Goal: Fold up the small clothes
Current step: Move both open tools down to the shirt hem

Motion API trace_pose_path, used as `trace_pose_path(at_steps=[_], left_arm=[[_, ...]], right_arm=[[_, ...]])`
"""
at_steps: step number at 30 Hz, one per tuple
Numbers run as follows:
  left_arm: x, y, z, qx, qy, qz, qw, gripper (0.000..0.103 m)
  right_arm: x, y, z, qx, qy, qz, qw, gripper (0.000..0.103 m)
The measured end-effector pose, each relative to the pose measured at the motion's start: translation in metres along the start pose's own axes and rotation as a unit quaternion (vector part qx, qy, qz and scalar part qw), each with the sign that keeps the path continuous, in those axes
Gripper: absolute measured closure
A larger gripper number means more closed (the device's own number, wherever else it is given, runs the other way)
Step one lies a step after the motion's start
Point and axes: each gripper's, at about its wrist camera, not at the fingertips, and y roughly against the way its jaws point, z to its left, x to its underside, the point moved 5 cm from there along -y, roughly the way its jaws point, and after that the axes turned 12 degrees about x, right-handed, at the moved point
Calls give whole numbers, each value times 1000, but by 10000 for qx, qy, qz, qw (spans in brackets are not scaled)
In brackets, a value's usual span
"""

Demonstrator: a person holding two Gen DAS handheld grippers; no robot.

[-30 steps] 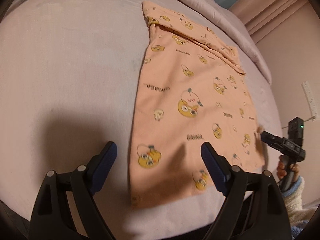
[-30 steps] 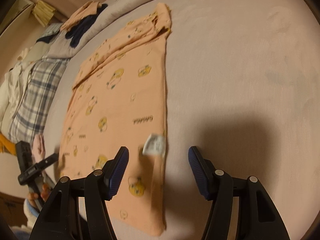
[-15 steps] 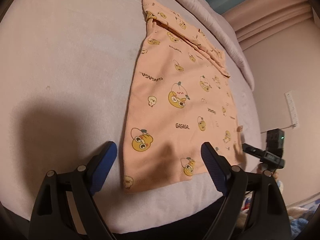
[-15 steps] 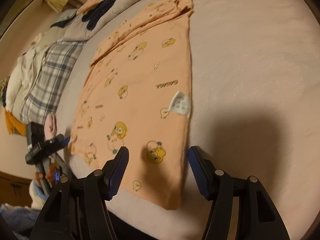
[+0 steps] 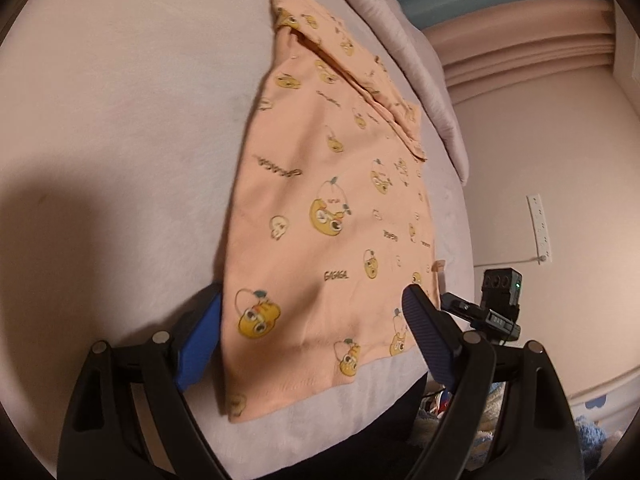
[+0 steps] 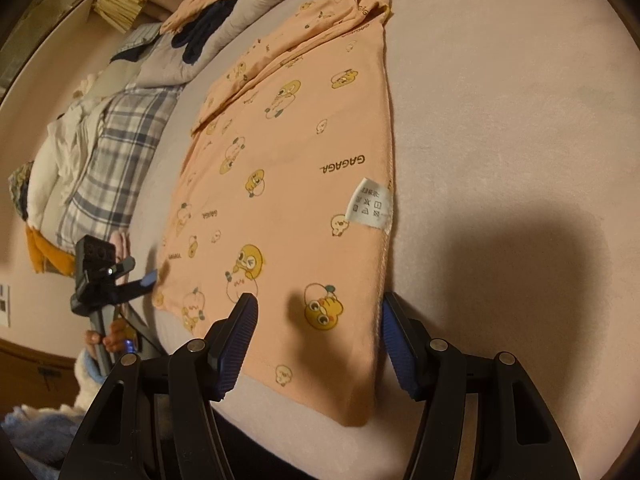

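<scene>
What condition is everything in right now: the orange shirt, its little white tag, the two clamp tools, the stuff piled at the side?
Orange shirt: lying flat on the bed, sleeves folded in at the far end.
White tag: exposed, lying on the fabric by the side seam.
Left gripper: open, straddling the shirt's near hem.
Right gripper: open, straddling the other near corner.
Plaid cloth: heaped beside the shirt.

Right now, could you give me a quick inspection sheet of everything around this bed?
Surface: pale pink bed cover, smooth.
Job's things: peach cartoon-print garment lying flat, sleeve folded across the far end; white care label showing at its edge.
Clutter: plaid cloth and dark clothes piled along the far side.
Grippers: left gripper and right gripper both open, straddling the garment's near corners.
Cables: nothing seen.
Surroundings: pink wall, white socket strip.
</scene>
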Motion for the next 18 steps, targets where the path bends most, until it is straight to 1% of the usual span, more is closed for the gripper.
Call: trace_pose_path(at_steps=[3,5,7,10,14,16,18], left_arm=[[-5,-1,1,195,65,14,9998,17],[-5,-1,1,235,89,30,9997,17],[-4,0,-1,218,31,67,9997,17],[8,0,-5,147,-52,176,9997,17],[20,-6,-11,35,-182,285,9994,17],[19,-11,-11,3,-213,300,9993,17],[13,-16,-11,39,-143,279,9995,17]], right_arm=[[-4,-2,-1,-126,-75,-18,9999,41],[-7,-3,0,-173,-74,-27,9998,41],[-8,-4,1,-191,-71,-22,9998,41],[-5,-2,1,-222,-42,11,9997,41],[6,1,3,-236,37,98,9997,41],[7,0,6,-229,113,87,9996,41],[4,-5,9,-253,108,64,9996,41]])
